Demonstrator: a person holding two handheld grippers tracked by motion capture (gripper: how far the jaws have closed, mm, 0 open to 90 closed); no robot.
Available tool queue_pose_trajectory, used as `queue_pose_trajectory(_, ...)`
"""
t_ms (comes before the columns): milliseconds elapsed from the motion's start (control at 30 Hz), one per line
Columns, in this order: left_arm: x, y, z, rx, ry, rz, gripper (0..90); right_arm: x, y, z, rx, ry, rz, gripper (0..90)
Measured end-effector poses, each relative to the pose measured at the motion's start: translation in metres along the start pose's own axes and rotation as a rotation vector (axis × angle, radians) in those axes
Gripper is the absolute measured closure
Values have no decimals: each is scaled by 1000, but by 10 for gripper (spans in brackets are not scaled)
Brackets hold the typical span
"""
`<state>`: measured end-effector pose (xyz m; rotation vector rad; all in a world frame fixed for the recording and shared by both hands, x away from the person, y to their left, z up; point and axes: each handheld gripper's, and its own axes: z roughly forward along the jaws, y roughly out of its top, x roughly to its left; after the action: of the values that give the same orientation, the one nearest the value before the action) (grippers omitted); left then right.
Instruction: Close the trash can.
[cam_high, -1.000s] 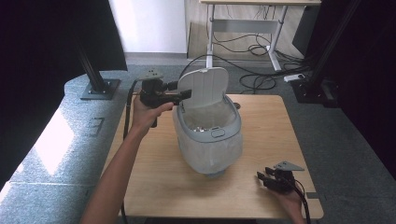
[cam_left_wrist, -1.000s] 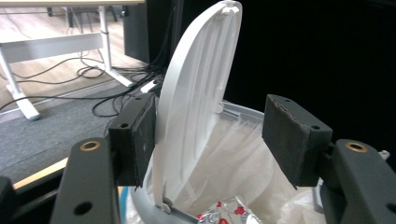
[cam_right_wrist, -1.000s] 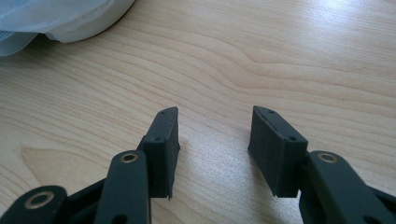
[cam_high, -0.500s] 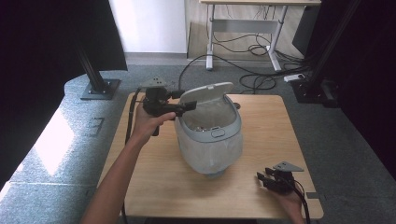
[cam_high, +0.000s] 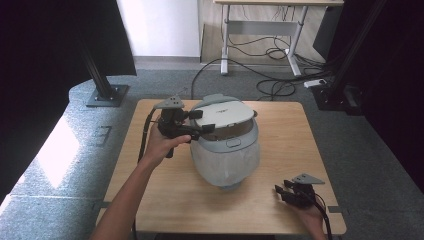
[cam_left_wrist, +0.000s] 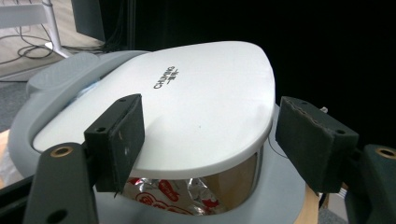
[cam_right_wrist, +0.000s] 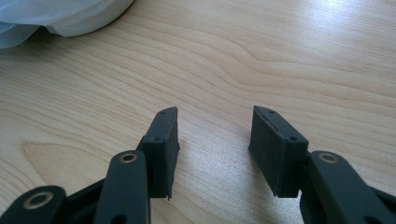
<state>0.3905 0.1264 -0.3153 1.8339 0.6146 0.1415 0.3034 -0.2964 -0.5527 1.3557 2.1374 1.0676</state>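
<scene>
cooker (cam_high: 226, 150): mid counter (cam_high: 280, 210), front latch toward person, long axis vertical. lid (cam_high: 223, 114): upright a second ago, now nearly flat, gap left; foil packet (cam_left_wrist: 163, 193) inside. closing almost done, judged. left tool (cam_high: 200, 126): wide, astride lid edge. right tool (cam_high: 283, 190): wide, empty, resting near counter's right front.

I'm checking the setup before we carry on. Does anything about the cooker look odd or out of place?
Yes. The rice cooker lid sits partly down, not latched. In the gap beneath it a crinkled red and silver packet shows inside the pot, which is unusual. Nothing looks spilled or damaged.
</scene>
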Motion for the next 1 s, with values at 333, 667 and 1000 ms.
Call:
queue_pose_trajectory(333,-1,-5,11,23,39,10,261,0,0,0,0,2,1,511)
queue_pose_trajectory(667,-9,-9,26,45,165,72,247,0,0,0,0,2,0,509)
queue_pose_trajectory(1000,-20,-3,44,68,228,103,224,1,0,0,0,-2,-4,504)
